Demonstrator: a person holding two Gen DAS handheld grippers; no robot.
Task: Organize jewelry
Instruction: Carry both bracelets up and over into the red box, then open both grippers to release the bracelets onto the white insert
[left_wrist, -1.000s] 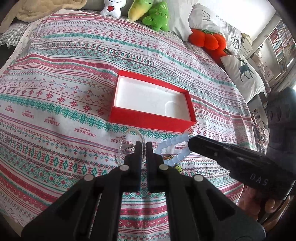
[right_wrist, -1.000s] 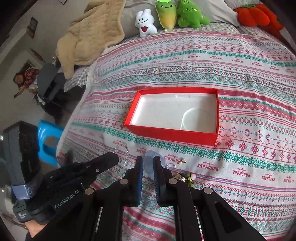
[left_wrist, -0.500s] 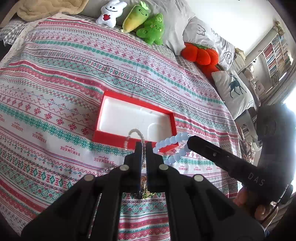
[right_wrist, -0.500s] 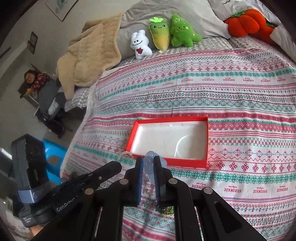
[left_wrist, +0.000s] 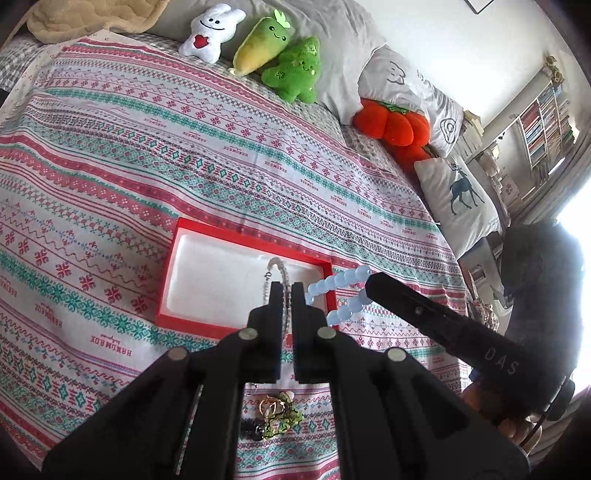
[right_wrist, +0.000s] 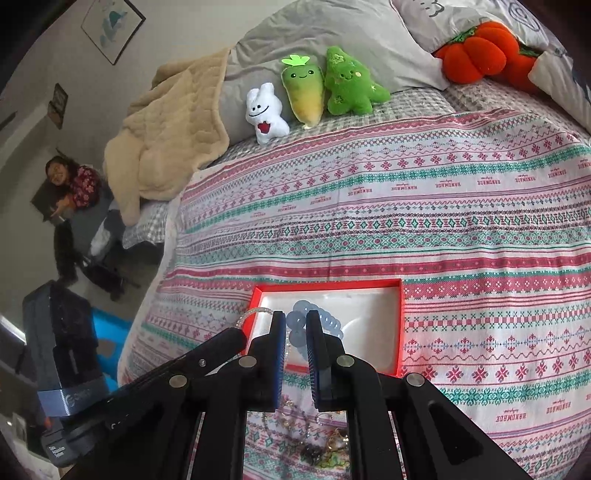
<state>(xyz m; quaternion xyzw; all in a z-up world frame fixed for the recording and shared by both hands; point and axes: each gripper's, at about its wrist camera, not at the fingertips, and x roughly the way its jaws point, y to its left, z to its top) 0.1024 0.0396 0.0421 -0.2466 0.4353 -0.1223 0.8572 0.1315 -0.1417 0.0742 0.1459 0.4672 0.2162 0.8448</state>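
A red box with a white liner (left_wrist: 184, 273) (right_wrist: 397, 332) lies on the patterned bedspread. My left gripper (left_wrist: 285, 295) is shut on a clear beaded bracelet (left_wrist: 279, 266) and holds it above the box's near part. My right gripper (right_wrist: 296, 325) is shut on a pale blue beaded bracelet (right_wrist: 299, 317), also above the box; this bracelet (left_wrist: 343, 284) hangs from the right gripper's tip in the left wrist view. The clear bracelet (right_wrist: 255, 314) shows at the left gripper's tip in the right wrist view. A small heap of jewelry (left_wrist: 275, 413) (right_wrist: 321, 446) lies on the bedspread below the grippers.
Plush toys (left_wrist: 258, 48) (right_wrist: 314, 92) and pillows (left_wrist: 406, 88) line the far end of the bed. An orange pumpkin cushion (left_wrist: 395, 125) and a deer pillow (left_wrist: 458, 192) sit at the right. A beige blanket (right_wrist: 173, 125) lies at the far left corner.
Both grippers have risen from the bedspread with their bracelets and moved forward over the red box. The jewelry heap stays behind on the bed.
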